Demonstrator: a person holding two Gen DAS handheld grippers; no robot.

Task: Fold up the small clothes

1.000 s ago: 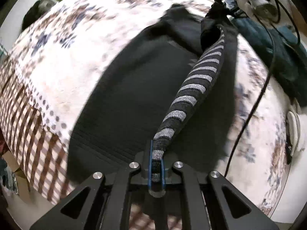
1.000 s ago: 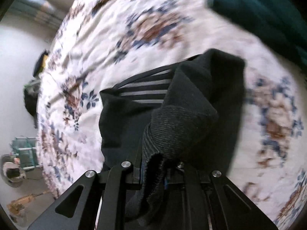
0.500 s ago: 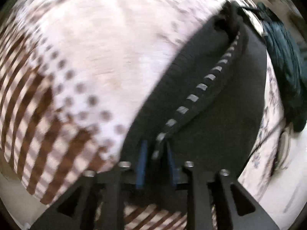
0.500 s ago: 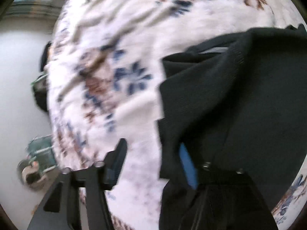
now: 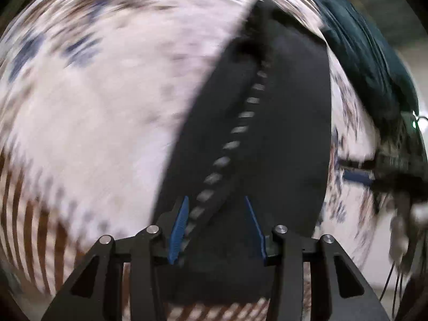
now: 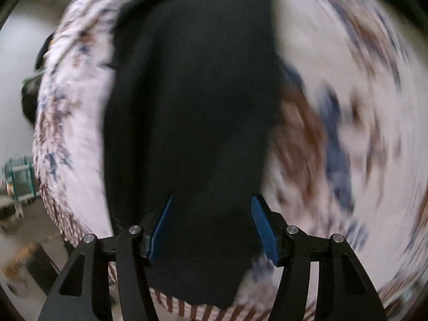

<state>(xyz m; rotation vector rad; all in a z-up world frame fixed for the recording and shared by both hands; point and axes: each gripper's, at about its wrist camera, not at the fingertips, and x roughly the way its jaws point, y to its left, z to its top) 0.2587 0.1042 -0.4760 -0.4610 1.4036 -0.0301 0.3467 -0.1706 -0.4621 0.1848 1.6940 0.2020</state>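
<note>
- We are looking down at the black garment (image 5: 281, 139), which is lying flat on the flowered bedspread (image 5: 107, 101); we are taking this garment as our landmark.
- Both views are blurred, so small details are not clear to us.
- A band of grey and black stripes (image 5: 230, 144) is running along the garment, from its far end down toward the left gripper (image 5: 216, 227).
- The left gripper is pointing steeply down over the near end of the garment, and its jaws are opening.
- The near end of the striped band is lying between the two blue pads (image 5: 179, 227), close against the left one. We are not seeing the pads pressing on it, so the gripper is not gripping anything.
- The right gripper (image 6: 211, 227) is also pointing down over the garment. Its jaws are standing wide apart.
- Black cloth is filling the gap between its blue pads (image 6: 263, 230), but the pads are standing clear of it and are holding nothing.
- In the left wrist view, a dark teal cloth (image 5: 369, 64) is lying beyond the right edge of the garment, on the bedspread.
- Also to the right of the garment, lower down, we are seeing the right gripper from the side, very blurred.
- Below the near end of the garment, the bedspread is showing a border of brown stripes (image 5: 34, 230).
</note>
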